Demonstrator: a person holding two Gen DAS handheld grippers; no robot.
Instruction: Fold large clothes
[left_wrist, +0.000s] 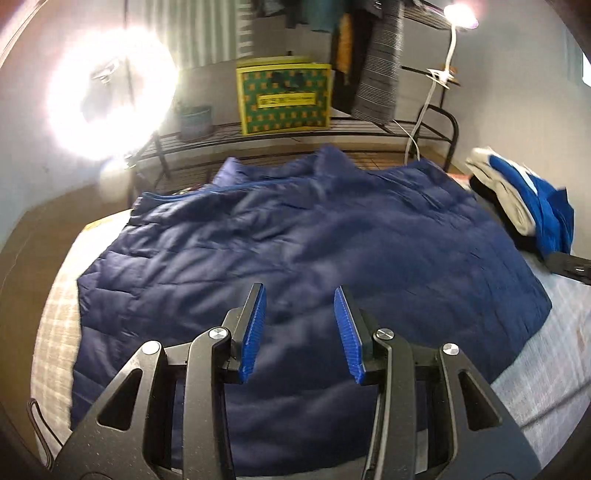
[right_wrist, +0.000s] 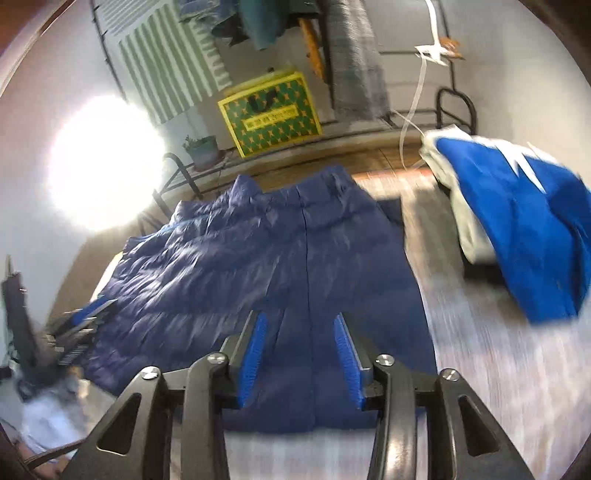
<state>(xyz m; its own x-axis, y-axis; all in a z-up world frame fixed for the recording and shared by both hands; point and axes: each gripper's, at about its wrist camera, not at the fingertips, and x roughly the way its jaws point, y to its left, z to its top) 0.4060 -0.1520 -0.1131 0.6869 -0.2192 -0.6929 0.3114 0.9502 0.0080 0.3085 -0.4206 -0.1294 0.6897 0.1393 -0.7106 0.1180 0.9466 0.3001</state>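
Note:
A large navy quilted puffer jacket (left_wrist: 303, 243) lies spread flat on the bed, collar toward the far edge. It also shows in the right wrist view (right_wrist: 258, 266), with its zipper line running toward me. My left gripper (left_wrist: 300, 291) is open and empty, held just above the jacket's near hem. My right gripper (right_wrist: 300, 319) is open and empty above the hem near the zipper. The left gripper appears blurred at the left edge of the right wrist view (right_wrist: 86, 314). Part of the right gripper shows at the right edge of the left wrist view (left_wrist: 570, 266).
A blue and white folded garment pile (left_wrist: 524, 199) sits at the bed's far right, also in the right wrist view (right_wrist: 517, 221). A pale checked bedsheet (right_wrist: 498, 362) covers the bed. Behind stand a metal rack (left_wrist: 295, 133), a yellow-green box (left_wrist: 284, 94), a potted plant (left_wrist: 195, 122), hanging clothes and a bright ring light (left_wrist: 110, 92).

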